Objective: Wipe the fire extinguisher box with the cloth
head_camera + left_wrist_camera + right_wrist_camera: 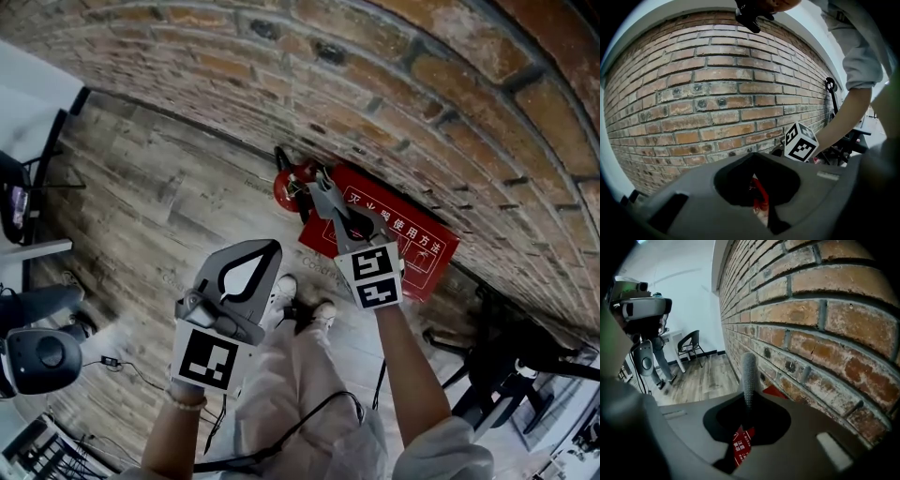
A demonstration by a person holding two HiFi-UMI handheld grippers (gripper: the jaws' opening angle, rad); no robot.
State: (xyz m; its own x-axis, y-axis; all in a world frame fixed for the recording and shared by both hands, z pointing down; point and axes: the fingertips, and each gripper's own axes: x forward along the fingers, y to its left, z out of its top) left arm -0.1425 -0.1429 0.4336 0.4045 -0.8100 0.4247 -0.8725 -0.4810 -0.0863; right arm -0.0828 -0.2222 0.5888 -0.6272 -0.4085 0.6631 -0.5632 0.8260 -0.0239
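Observation:
The red fire extinguisher box (pixel 412 246) lies on the wooden floor against the foot of the brick wall (pixel 394 84), with a red extinguisher top (pixel 287 187) at its left end. My right gripper (pixel 323 189) hangs over the box's left part, shut on a grey cloth (pixel 749 376) that stands as a narrow strip between its jaws, close to the wall. A bit of the box (pixel 774 391) shows below the cloth. My left gripper (pixel 267 249) is held back, left of the box and above the floor. Its jaws are hidden behind its own body in both views.
The person's shoes (pixel 300 302) stand just in front of the box. Black chair legs (pixel 511 361) are at the right, a white table (pixel 28 103) and a dark device (pixel 37 361) with cables at the left. Further along the wall are a black chair (pixel 691 347) and a standing person (pixel 660 363).

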